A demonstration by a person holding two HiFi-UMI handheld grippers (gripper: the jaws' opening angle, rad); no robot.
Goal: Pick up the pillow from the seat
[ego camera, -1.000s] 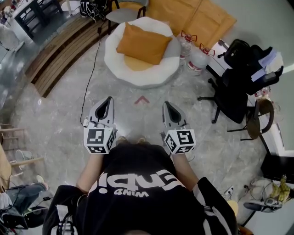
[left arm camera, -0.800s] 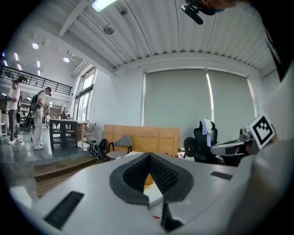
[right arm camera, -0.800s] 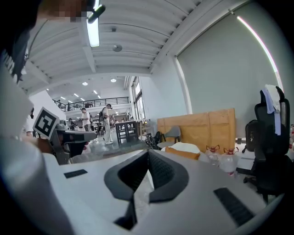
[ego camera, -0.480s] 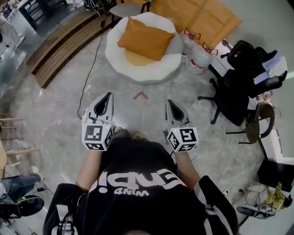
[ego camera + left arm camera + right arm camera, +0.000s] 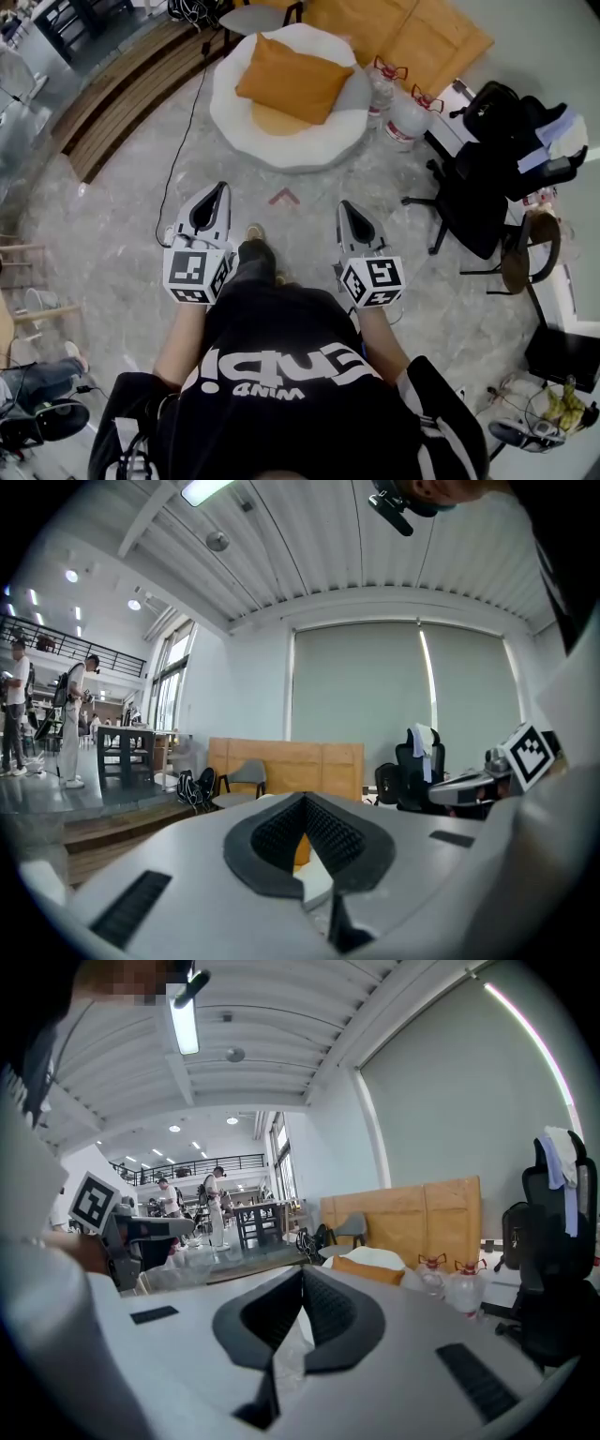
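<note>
well, the orange pillow (image 5: pixel 292 77) lies on the white round seat (image 5: pixel 281 155), untouched. approach step: left gripper (image 5: pixel 219 190) and right gripper (image 5: pixel 348 208) hang well short, both closed and empty. next, step closer and open them.

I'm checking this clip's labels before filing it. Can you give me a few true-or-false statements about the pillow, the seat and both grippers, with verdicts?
1. The orange pillow lies on the white round seat. True.
2. The left gripper grips the pillow. False: its jaws are shut on nothing, well short of the seat.
3. The right gripper has its jaws together. True.
4. The water jugs stand left of the seat. False: in the head view they stand at its right.
</note>
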